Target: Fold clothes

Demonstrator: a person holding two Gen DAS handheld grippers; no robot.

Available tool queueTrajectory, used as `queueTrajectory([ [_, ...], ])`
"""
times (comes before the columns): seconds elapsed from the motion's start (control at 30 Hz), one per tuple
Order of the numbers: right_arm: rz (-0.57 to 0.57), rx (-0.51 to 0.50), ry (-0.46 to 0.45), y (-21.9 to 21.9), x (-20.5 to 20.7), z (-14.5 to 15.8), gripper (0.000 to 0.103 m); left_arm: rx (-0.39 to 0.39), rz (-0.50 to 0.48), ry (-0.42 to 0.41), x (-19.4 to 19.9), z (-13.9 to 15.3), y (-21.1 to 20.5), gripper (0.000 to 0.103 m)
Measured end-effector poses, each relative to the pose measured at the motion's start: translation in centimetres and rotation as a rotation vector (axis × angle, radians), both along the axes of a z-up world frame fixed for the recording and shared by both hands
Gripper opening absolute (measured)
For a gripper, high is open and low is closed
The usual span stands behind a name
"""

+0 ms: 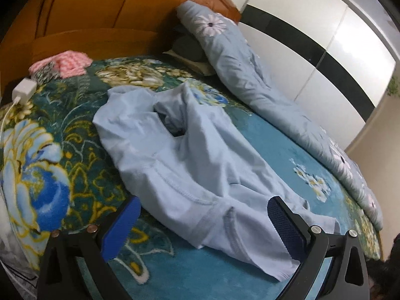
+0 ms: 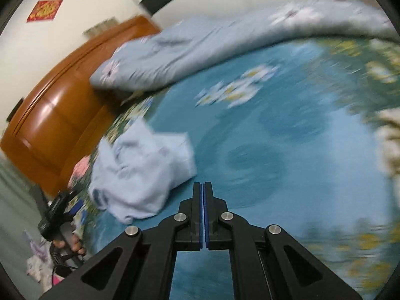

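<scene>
Light blue garment (image 1: 180, 150) lying crumpled on the bed (image 1: 262, 135), toward the headboard (image 1: 100, 12) end, on the floral blanket. Left gripper (image 1: 207, 227) spread wide, blue pads either side of the garment's near hem, gripping nothing. Right gripper (image 2: 203, 215) pressed fully closed, empty, over bare blanket just beside the garment (image 2: 142, 172). Rolled quilt (image 1: 250, 80) along the far edge; charger (image 1: 23, 90) near the headboard corner.
</scene>
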State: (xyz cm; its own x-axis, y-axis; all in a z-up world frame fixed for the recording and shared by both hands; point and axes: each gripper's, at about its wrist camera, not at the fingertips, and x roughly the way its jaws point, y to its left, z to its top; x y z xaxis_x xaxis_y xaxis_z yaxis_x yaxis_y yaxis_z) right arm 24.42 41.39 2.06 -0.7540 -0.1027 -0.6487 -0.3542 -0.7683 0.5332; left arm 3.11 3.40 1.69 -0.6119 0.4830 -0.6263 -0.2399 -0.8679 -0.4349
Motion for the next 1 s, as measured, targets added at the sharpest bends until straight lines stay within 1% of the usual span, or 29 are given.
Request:
queueTrajectory([
  [0.03,0.031,-0.026,-0.007,-0.9,-1.3,-0.9,0.016,0.014,0.009,-0.013,-0.3,-0.3,-0.4,0.103],
  [0.07,0.059,-0.048,-0.016,-1.7,-2.5,-1.7,0.024,0.028,0.018,-0.027,-0.5,-0.5,-0.8,0.103],
  [0.1,0.086,-0.062,-0.030,-2.7,-3.7,-2.4,0.038,0.038,0.026,-0.037,-0.7,-0.8,-1.1,0.103],
  [0.13,0.114,-0.069,-0.042,-3.6,-4.8,-3.1,0.041,0.044,0.031,-0.045,-0.9,-0.9,-1.4,0.103],
  [0.2,0.144,-0.075,-0.063,-4.7,-6.2,-4.2,0.041,0.054,0.038,-0.052,-1.2,-1.1,-1.9,0.103],
  [0.27,0.139,-0.088,-0.080,-5.2,-7.3,-5.1,0.042,0.060,0.042,-0.048,-1.3,-1.0,-2.2,0.103],
  [0.4,0.109,-0.140,-0.045,-5.7,-7.8,-5.9,0.043,0.065,0.043,-0.044,-1.4,-0.8,-2.5,0.103],
  [0.47,0.119,-0.185,0.001,-5.9,-7.7,-5.5,0.041,0.059,0.039,-0.044,-1.4,-0.8,-2.5,0.103],
  [0.53,0.127,-0.223,0.044,-6.0,-7.6,-5.0,0.005,0.050,0.035,-0.037,-1.3,-0.7,-2.5,0.103],
  [0.67,0.108,-0.253,0.148,-5.0,-6.6,-2.3,0.004,0.019,0.005,-0.011,-0.7,-0.3,-2.2,0.103],
  [0.77,0.085,-0.278,0.279,-3.2,-4.5,0.9,0.004,-0.023,-0.028,0.008,0.6,0.1,-1.7,0.103],
  [0.83,0.071,-0.289,0.349,-2.1,-2.9,2.6,0.004,-0.034,-0.059,0.014,1.9,0.2,-1.4,0.103],
  [0.93,0.041,-0.296,0.425,-0.2,-0.1,4.4,0.004,-0.056,-0.122,0.029,4.3,0.6,-0.7,0.103],
  [1.0,0.020,-0.311,0.452,0.9,1.4,5.2,0.004,-0.083,-0.167,0.048,5.9,1.0,0.1,0.103],
])
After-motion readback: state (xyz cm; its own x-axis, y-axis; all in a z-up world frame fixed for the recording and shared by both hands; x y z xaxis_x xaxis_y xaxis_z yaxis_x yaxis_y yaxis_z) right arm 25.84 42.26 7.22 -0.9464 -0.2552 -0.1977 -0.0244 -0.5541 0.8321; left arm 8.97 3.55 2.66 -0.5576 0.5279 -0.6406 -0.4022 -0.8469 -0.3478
